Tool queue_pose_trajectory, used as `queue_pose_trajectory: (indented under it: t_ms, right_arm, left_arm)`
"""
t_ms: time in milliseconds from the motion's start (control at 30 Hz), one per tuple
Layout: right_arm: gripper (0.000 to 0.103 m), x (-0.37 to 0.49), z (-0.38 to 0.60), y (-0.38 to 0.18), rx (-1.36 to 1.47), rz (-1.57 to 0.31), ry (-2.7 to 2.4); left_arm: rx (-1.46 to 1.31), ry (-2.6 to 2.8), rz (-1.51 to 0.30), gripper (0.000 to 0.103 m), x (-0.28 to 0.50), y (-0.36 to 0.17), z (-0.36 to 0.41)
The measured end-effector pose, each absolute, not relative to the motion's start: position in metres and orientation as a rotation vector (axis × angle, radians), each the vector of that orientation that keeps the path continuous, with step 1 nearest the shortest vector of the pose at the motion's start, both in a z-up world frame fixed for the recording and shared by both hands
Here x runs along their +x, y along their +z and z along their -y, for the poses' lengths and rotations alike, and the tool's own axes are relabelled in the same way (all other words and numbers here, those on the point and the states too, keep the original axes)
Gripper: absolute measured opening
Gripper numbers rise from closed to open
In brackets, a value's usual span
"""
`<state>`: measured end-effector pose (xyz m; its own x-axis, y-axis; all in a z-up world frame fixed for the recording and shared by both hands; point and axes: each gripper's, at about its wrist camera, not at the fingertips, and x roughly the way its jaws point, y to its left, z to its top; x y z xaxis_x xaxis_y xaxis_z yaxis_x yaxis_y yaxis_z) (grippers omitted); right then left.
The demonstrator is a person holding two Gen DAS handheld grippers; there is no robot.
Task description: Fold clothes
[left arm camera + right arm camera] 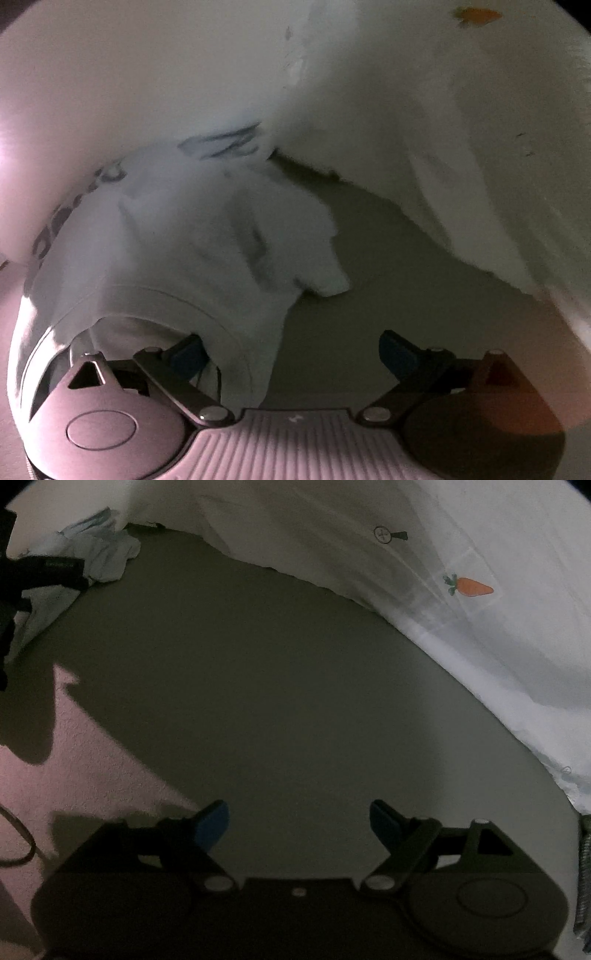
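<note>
Softly crumpled, a white cotton T-shirt with grey printed lettering [177, 236] fills the left and centre of the left wrist view, its ribbed neckband curving just above the left tool [291, 354] at the bottom of the frame. This tool's blue-padded fingers [186, 356] stand spread wide; the left pad lies against the shirt's collar fabric, the right pad is over bare floor, and nothing is pinched between them. Beneath lies a dull grey-green, finely textured carpet [362, 258]. Across the upper right hangs a smooth white sheet with a small orange carrot print [476, 15].

From the right wrist view, the right tool [299, 825] sits at the bottom centre, dark and shadowed, its blue pads likewise spread apart over empty carpet, touching nothing. The same carrot-printed sheet sweeps along the upper right edge. At the upper left lies a rumpled pale blue-white garment [99, 554], well apart from this tool, with a black device [48, 572] partly over it.
</note>
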<state>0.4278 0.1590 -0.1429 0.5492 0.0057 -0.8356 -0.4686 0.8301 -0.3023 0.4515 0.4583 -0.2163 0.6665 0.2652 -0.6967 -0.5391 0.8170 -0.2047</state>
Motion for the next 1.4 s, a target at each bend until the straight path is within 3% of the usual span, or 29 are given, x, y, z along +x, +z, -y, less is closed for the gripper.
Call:
queue_pose_trajectory:
  t_ms: [367,533,600,667,767,900,1100,1400]
  right_arm:
    - [0.085,0.427,-0.163,-0.145,-0.53,-0.975,0.263]
    - [0.085,0.425,-0.166,-0.145,-0.547,-0.96,0.273]
    - [0.085,0.424,-0.168,-0.148,-0.557,-0.958,0.276]
    - [0.084,0.423,-0.17,-0.149,-0.559,-0.956,0.286]
    - [0.084,0.422,-0.173,-0.147,-0.563,-0.936,0.301]
    - [0.084,0.418,-0.172,-0.14,-0.559,-0.887,0.313]
    - [0.084,0.413,-0.152,-0.121,-0.447,-0.831,0.304]
    - [0.084,0.378,-0.072,-0.076,-0.243,-0.636,0.236]
  left_arm:
    - [-0.3,0.499,-0.605,0.097,0.451,-0.196,-0.448]
    - [-0.428,0.54,-0.657,0.092,0.464,-0.218,-0.474]
    - [-0.473,0.582,-0.648,0.082,0.467,-0.223,-0.479]
    - [-0.44,0.636,-0.649,0.059,0.471,-0.22,-0.477]
    - [-0.331,0.632,-0.63,0.015,0.476,-0.207,-0.468]
    - [-0.239,0.551,-0.533,0.012,0.473,-0.161,-0.452]
    - [-0.277,0.375,-0.301,0.011,0.434,-0.052,-0.414]
    - [-0.123,-0.057,0.017,0.011,0.372,0.11,-0.241]
